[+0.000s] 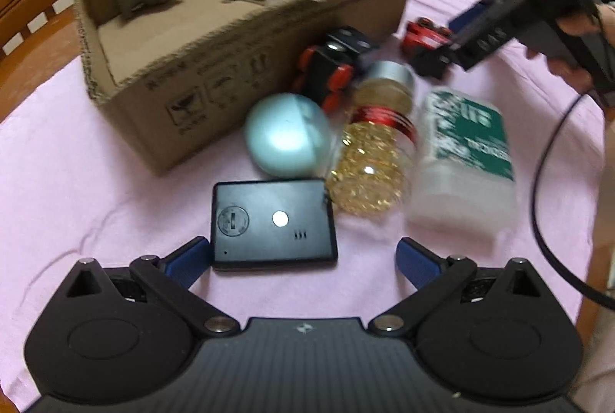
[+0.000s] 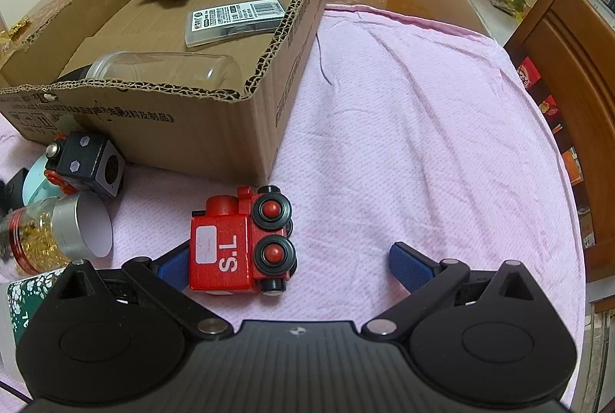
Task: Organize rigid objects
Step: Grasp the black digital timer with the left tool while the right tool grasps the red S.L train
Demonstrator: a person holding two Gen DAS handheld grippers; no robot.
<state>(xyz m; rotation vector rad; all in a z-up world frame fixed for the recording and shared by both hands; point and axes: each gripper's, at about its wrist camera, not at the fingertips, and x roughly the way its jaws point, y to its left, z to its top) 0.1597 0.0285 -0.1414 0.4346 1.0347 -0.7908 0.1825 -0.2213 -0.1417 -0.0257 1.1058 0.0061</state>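
Red wooden toy train [image 2: 240, 244] lies tipped on the pink cloth [image 2: 423, 144] beside the cardboard box [image 2: 215, 128], off-centre between the right gripper [image 2: 288, 265]'s wide-open, empty jaws, so closing could nudge it away.

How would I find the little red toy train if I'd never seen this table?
Start at the open cardboard box on the pink cloth. Just off its near corner, between the open right gripper's blue fingers, the red toy train lies on its side. Unlike the black block car nearby, it is bright red with white letters.
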